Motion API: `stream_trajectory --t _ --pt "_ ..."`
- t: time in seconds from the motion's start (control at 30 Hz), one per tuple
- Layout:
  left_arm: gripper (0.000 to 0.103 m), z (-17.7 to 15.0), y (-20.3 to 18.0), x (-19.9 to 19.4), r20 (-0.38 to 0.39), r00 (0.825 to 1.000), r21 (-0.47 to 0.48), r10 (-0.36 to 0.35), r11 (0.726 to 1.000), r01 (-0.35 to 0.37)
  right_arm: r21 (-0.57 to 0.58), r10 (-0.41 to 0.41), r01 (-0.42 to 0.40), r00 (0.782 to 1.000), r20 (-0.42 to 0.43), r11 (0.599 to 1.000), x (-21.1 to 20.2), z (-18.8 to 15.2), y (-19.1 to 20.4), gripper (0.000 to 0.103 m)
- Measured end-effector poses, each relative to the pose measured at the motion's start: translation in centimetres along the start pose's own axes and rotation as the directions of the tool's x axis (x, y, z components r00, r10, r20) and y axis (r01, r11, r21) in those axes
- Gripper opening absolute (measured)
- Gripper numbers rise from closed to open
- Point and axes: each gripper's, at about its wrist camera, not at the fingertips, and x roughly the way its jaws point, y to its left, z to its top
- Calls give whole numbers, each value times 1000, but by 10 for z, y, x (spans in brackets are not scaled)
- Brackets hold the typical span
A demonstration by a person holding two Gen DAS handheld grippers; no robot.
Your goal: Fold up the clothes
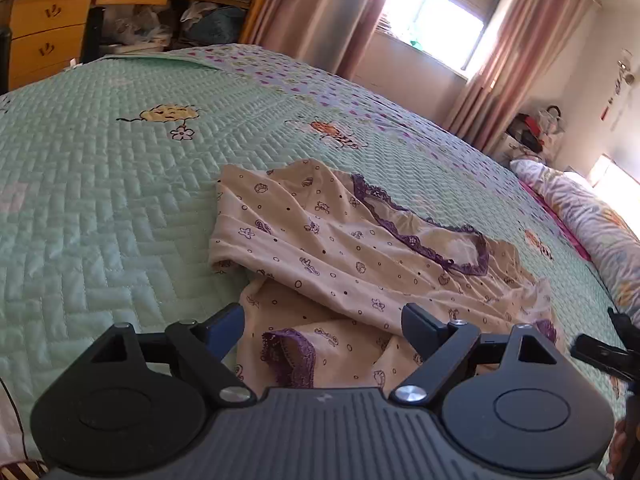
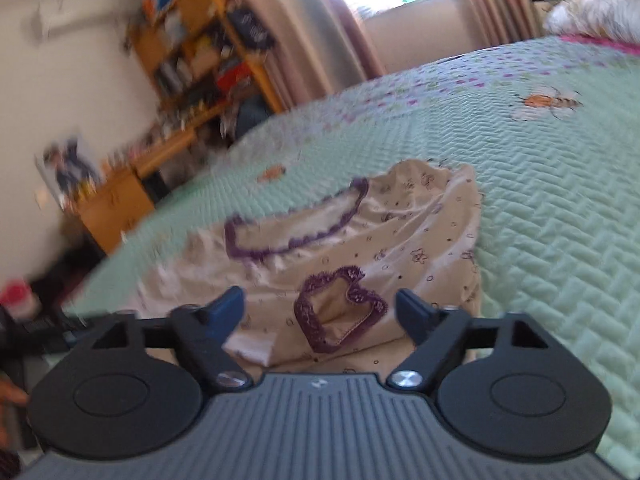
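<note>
The cream garment (image 1: 360, 256) is half-folded; both the left gripper (image 1: 323, 326) and right gripper (image 2: 319, 314) are held apart, empty, just above it; another fold seems needed next.

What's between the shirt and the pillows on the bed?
Only bare green quilt between the shirt and the pillows, as the left wrist view shows.

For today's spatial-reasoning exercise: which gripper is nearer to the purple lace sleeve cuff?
Right. The right gripper frames the purple lace sleeve cuff between its open jaws. The left gripper sees the cuff low and off toward one finger.
</note>
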Motion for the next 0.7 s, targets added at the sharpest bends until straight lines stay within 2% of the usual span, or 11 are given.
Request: stream_trajectory --t 0.1,0.17,0.23,0.27,0.33,0.37,0.4,0.47,0.57,0.6,0.7 --pt "90 -2 11 -2 -19 1000 -19 -10 1000 10 -88 -28 24 999 -43 996 16 1 11 68" --pt "90 -4 17 -2 -28 1000 -27 -2 1000 2 -65 -1 -3 998 -60 998 22 4 11 68" --pt "90 -5 22 -2 -33 999 -36 0 999 -1 -95 19 -28 995 -93 995 29 6 17 67" --pt "90 -5 23 -2 -33 999 -39 -2 999 1 -117 26 -39 993 -112 992 33 8 21 63" --pt "91 -6 25 -3 -33 999 -42 -4 999 3 -152 36 -60 987 -159 987 41 9 29 39" --pt "91 -6 25 -3 -33 999 -41 -5 999 3 -170 29 -60 984 -175 984 45 9 32 8" --pt "91 -6 26 -5 -32 999 -40 -4 999 2 -190 15 -51 983 -186 980 49 9 34 1" --pt "91 -6 27 -8 -29 1000 -38 1 999 -2 -221 36 -69 988 -152 973 43 12 39 1" --pt "92 -3 33 -15 -17 1000 -43 17 999 -18 -286 124 -129 992 -35 949 9 20 43 1" --pt "92 -2 35 -17 -13 1000 -45 24 999 -24 -296 152 -153 988 -27 943 0 19 42 1" --pt "93 0 42 -22 -7 999 -47 52 998 -52 -304 215 -230 973 -82 924 -18 11 34 1"
